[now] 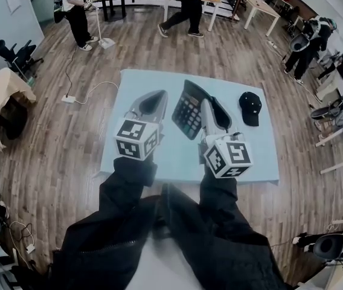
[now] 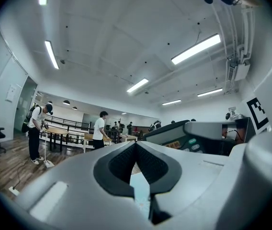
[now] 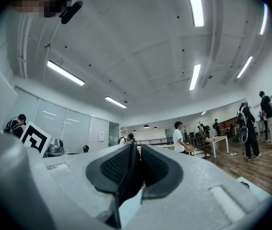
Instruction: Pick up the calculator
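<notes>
The black calculator (image 1: 188, 110) hangs tilted in the air above the light blue table (image 1: 177, 156), keys facing left. My right gripper (image 1: 212, 109) is shut on its right edge. In the right gripper view the calculator (image 3: 132, 174) shows edge-on as a thin dark slab between the pads of the right gripper (image 3: 136, 150). My left gripper (image 1: 152, 100) floats just left of the calculator, apart from it. Its pads meet at the tip of the left gripper (image 2: 136, 145) with nothing between them. From there the calculator (image 2: 186, 139) appears close by on the right.
A black cap (image 1: 250, 107) lies on the table's right part. Wooden floor surrounds the table, with a white cable and socket (image 1: 69, 98) at the left. People (image 1: 186, 8) stand among wooden tables at the back, and more stand at the right.
</notes>
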Available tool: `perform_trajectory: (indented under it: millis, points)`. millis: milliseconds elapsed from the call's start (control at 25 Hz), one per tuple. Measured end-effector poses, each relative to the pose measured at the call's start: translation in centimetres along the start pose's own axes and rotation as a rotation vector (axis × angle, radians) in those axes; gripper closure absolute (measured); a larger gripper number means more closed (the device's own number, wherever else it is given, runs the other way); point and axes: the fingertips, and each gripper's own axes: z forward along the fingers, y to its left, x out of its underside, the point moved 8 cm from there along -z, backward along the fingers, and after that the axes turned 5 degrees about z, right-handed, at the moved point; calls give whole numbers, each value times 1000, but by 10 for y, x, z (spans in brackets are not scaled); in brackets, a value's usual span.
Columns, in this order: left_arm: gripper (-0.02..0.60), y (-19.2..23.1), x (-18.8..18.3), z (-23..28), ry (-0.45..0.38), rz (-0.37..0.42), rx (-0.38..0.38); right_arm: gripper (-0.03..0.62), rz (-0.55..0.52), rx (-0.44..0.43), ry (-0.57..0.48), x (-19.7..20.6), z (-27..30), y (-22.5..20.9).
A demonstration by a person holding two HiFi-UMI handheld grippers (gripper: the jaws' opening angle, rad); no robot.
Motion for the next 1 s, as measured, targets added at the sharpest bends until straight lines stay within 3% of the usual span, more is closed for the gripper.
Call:
perform_trajectory:
  millis: [1000]
  points:
    - [581, -3, 0, -6, 3, 8, 3, 526, -38, 17, -23, -10, -13, 3]
